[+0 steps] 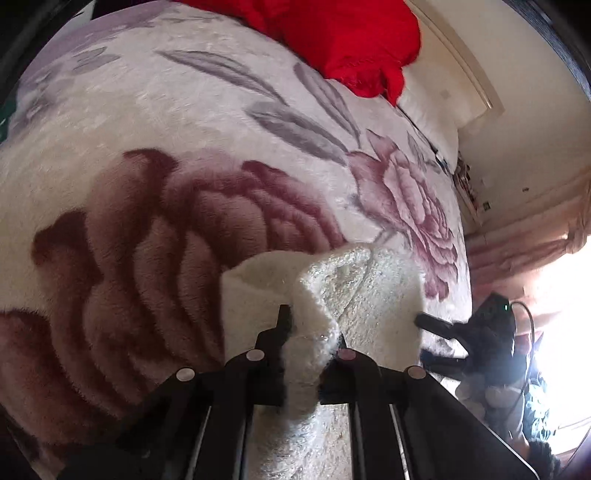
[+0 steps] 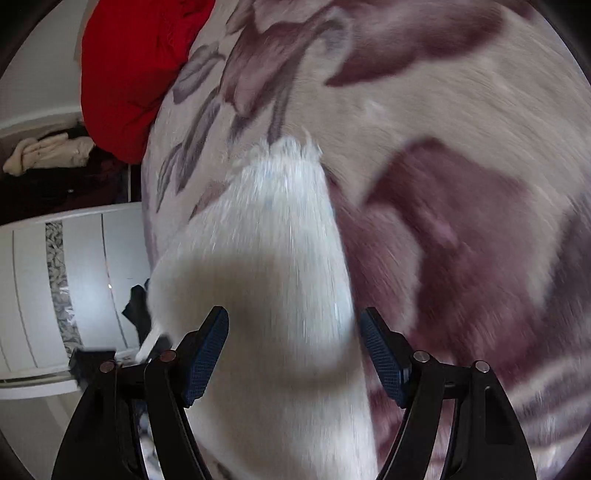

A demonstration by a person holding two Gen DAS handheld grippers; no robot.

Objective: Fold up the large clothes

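**Plush, fleece and matt plastic**

The white garment [image 1: 325,291] is a fuzzy, long-piled knit cloth with a slight glitter in its fibres; in the right wrist view [image 2: 273,236] it looks shaggy and soft, though blurred. The blanket [image 1: 155,122] under it is thick plush fleece, velvety, with a short brushed nap and printed roses. The red cloth [image 1: 343,33] looks like matt, soft fabric. The left claw [image 1: 312,332] is matt black plastic with small, dull metal pins at its joints. The right claw [image 2: 293,354] is the same black plastic, and its pads [image 2: 207,354] are blue with a fine, grid-textured, rubbery face. The wardrobe [image 2: 85,266] has smooth, glossy white panels.
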